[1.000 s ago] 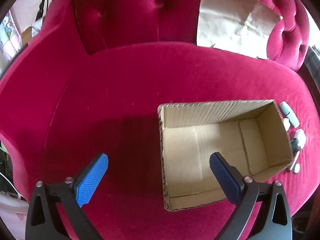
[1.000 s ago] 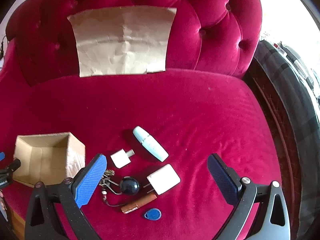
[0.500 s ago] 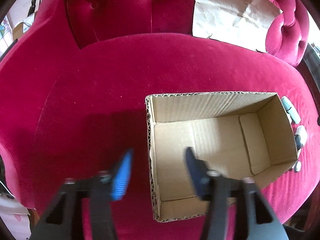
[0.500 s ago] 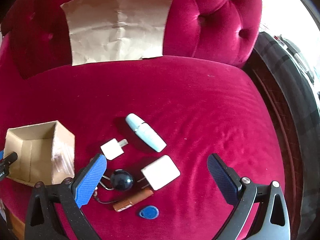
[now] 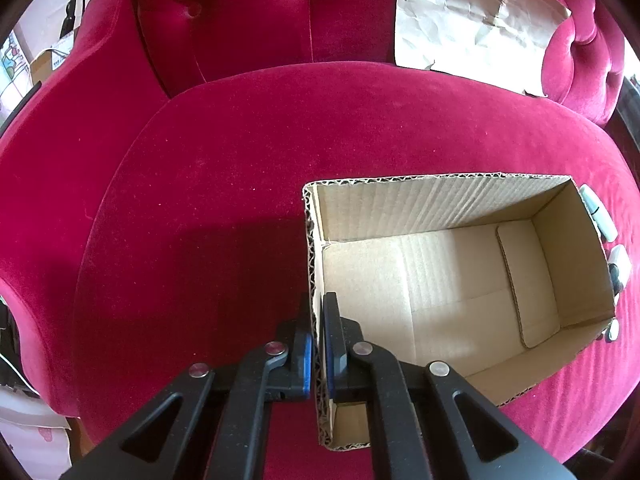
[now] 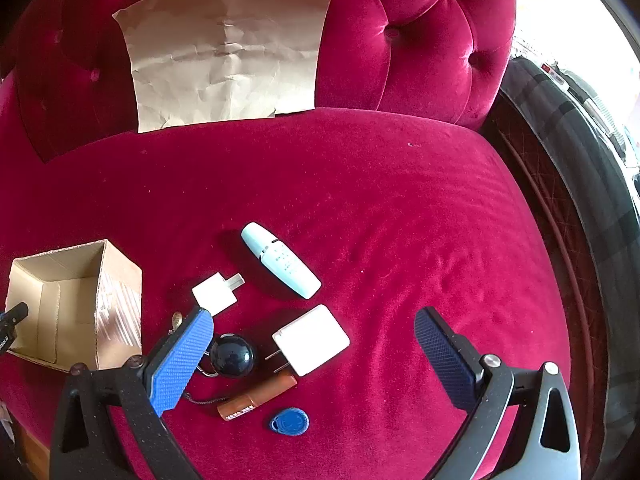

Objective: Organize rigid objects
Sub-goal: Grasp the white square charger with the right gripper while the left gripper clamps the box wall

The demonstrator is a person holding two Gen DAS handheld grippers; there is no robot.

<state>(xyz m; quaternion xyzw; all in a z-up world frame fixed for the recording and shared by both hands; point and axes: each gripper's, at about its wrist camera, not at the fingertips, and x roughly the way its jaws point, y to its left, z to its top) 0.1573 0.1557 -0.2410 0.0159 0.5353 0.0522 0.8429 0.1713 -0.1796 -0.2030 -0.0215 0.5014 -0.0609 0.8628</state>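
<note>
An open-topped brown corrugated cardboard box (image 5: pixel 440 280) sits on the seat of a crimson velvet tufted sofa (image 5: pixel 240 152), and every place below is given from that box. The left gripper (image 5: pixel 317 344) has just been closing and its blue pads now pinch the box's left wall, one pad outside and one inside, near the corner closest to the camera. The inside of the box shows only its folded bottom flaps.

To the right of the box, on the same seat, lie the small rigid things. Nearest is a small white cube plug adapter (image 6: pixel 214 294), just beside the box's right wall. Further right lies a pale blue tapered plastic case (image 6: pixel 280 260), then a larger white square wall charger (image 6: pixel 310 340) with its prongs pointing back toward the box. Between the charger and the box rests a dark blue glossy ball on a key ring (image 6: pixel 232 355). Nearer the camera than these lie a brown cylindrical tube (image 6: pixel 258 396) and a blue teardrop key fob (image 6: pixel 290 421).

The right gripper (image 6: pixel 312 364) hangs over this cluster, right of the box, its jaws wide apart and gripping nothing; the left pad overlaps the key ring in view.

Behind the box, against the sofa's backrest, leans a creased sheet of brown paper (image 6: pixel 228 56)
</note>
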